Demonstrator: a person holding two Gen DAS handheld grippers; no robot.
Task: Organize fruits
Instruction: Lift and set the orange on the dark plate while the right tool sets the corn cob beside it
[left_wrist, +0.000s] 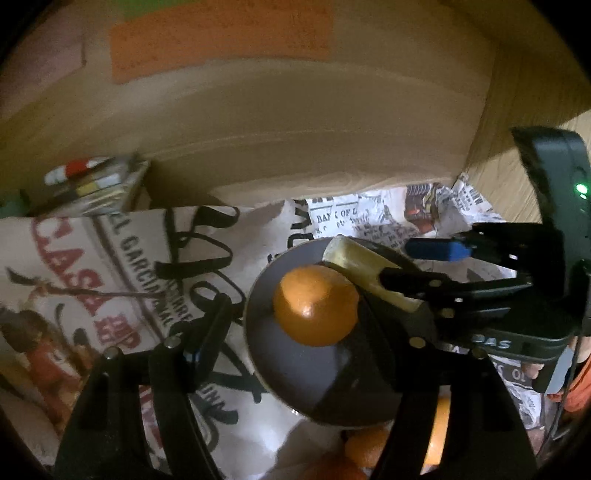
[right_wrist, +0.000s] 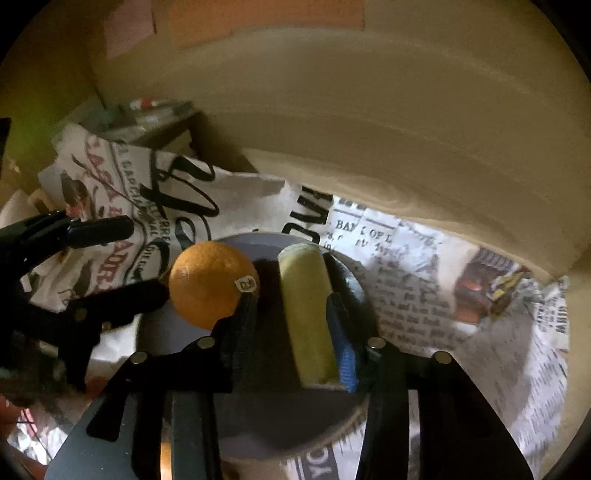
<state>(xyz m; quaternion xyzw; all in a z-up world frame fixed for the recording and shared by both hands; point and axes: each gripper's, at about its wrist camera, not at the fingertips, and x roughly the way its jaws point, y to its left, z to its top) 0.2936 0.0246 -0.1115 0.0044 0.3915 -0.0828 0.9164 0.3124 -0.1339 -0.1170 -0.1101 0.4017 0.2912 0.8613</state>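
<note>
orange and dimpled, the round fruit (right_wrist: 212, 284) sat on the smooth grey plate (left_wrist: 266, 343). the right gripper (right_wrist: 291, 314) straddled a pale yellow-green cylinder (right_wrist: 310, 314) over that plate; whether it pinched, i couldn't tell. the left gripper (left_wrist: 291, 332) stood spread, empty. placing step, likely; next called for clean release.

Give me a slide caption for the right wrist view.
Right hand-held gripper around a pale yellow-green fruit piece over a grey plate, beside a stickered orange.
</note>
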